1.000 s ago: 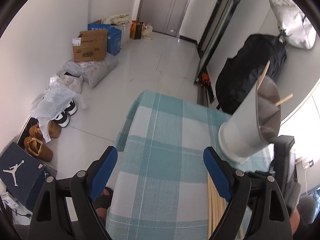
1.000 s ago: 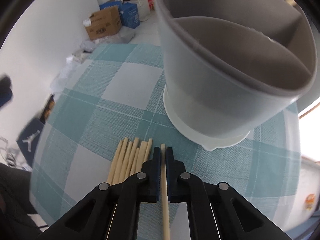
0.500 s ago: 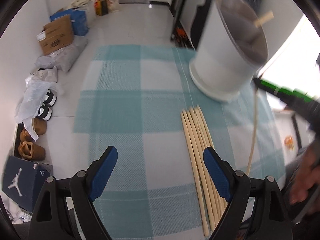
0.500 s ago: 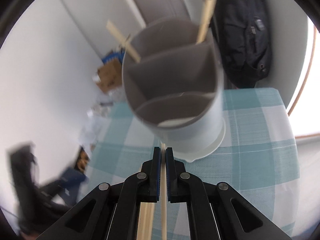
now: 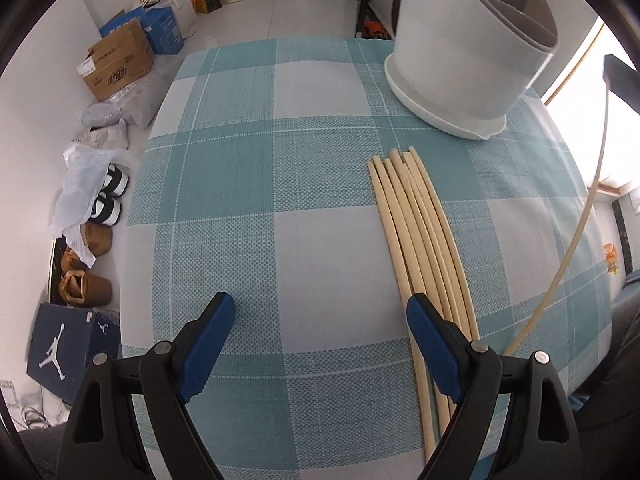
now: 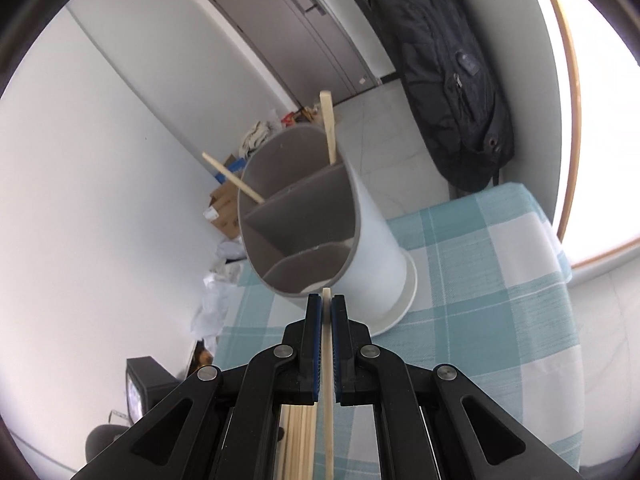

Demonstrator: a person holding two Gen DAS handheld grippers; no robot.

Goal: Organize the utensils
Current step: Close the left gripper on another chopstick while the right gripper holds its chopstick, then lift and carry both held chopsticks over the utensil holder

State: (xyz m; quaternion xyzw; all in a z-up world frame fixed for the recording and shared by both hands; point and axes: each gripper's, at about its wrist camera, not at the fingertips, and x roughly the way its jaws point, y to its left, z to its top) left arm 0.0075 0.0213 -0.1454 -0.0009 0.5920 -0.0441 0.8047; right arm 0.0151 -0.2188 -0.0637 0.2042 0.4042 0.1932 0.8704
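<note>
Since a second ago your right gripper [image 6: 327, 312] has lifted 1 chopstick [image 6: 328, 376], clamped, just before the holder [image 6: 320, 224]; your left gripper [image 5: 320, 344] gapes empty near the bundle [image 5: 420, 232] beside that holder

Your left wrist view cuts the tall white divided utensil holder [image 5: 460, 52] at the top edge, twelve to one o'clock; its rim is mostly out of frame. The bundle of pale wooden chopsticks [image 5: 420, 232] runs under the left gripper's right blue pad [image 5: 434, 354], near ends hidden. In your right wrist view, the single pale chopstick [image 6: 328, 360] leaves frame at six o'clock. Box print on the brown cardboard carton [image 5: 120, 64] is too small to read.
</note>
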